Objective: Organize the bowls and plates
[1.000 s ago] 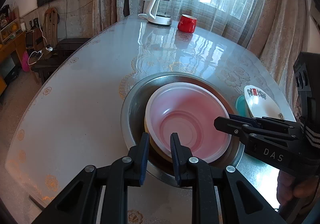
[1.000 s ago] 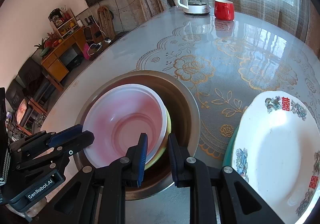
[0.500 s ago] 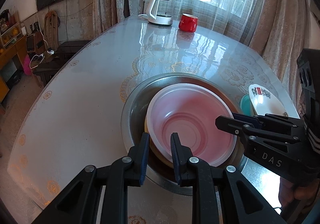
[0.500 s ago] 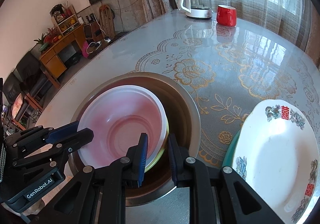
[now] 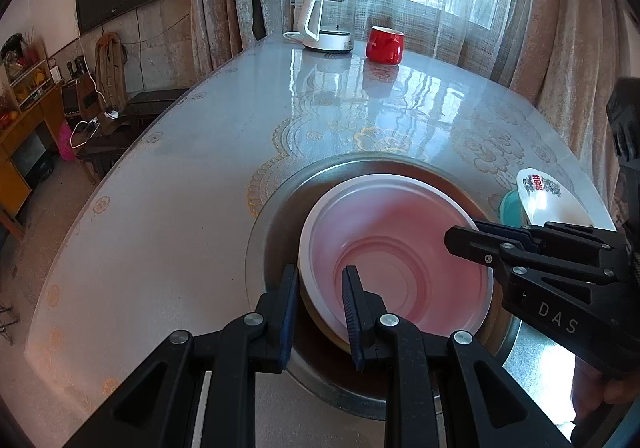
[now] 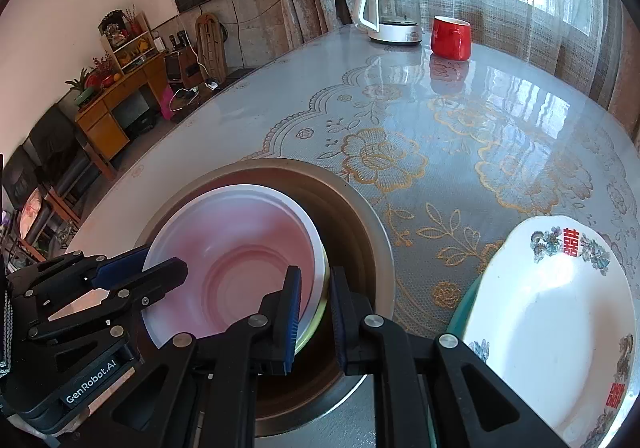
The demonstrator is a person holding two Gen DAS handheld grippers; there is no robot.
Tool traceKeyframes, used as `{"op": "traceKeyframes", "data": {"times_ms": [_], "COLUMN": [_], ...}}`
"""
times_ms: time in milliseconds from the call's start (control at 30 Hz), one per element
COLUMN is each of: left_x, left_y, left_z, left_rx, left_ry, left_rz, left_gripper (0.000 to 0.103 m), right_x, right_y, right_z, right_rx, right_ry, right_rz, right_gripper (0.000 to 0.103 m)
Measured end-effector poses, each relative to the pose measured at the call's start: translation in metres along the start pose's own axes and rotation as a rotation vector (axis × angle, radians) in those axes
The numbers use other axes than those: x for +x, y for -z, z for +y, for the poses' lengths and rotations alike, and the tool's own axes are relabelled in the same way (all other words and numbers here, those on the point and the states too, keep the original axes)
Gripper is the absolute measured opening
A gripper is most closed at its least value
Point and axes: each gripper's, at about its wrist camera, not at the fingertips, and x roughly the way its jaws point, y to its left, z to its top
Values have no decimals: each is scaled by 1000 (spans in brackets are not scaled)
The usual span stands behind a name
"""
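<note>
We have the pink bowl point(image 5: 400, 268) — nested in the metal basin point(image 5: 272, 232) — pinched at opposite rims by the left gripper point(image 5: 320, 300) and right gripper point(image 6: 314, 308), both nearly closed, so next we'd lift evenly.

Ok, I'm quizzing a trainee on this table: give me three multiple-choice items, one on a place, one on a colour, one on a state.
1. Where is the pink bowl? A in the basin; B on the white plate; C beside the kettle.
2. The mug is: A blue; B red; C green.
3. The pink bowl is: A upside down; B full of food; C upright, empty.
Answers: A, the basin's wall rings it; B, it shows red by the window; C, its bare inside faces up.
</note>
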Motion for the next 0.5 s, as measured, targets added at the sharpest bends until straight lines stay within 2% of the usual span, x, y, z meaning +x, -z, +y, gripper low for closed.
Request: {"op": "traceKeyframes", "data": {"times_ms": [167, 500], "left_x": [-1, -15], "left_y": [0, 1], "left_z": [2, 6], "left_rx": [-5, -17], "left_ry": [5, 9], "left_rz": [-7, -49], "left_gripper": [23, 23], "right_x": [-5, -19], "right_y": [-1, 2], "right_z": [-10, -13], "right_rx": [39, 41], "right_ry": [-37, -42], "right_rz": [-13, -50], "right_gripper": [21, 21]}}
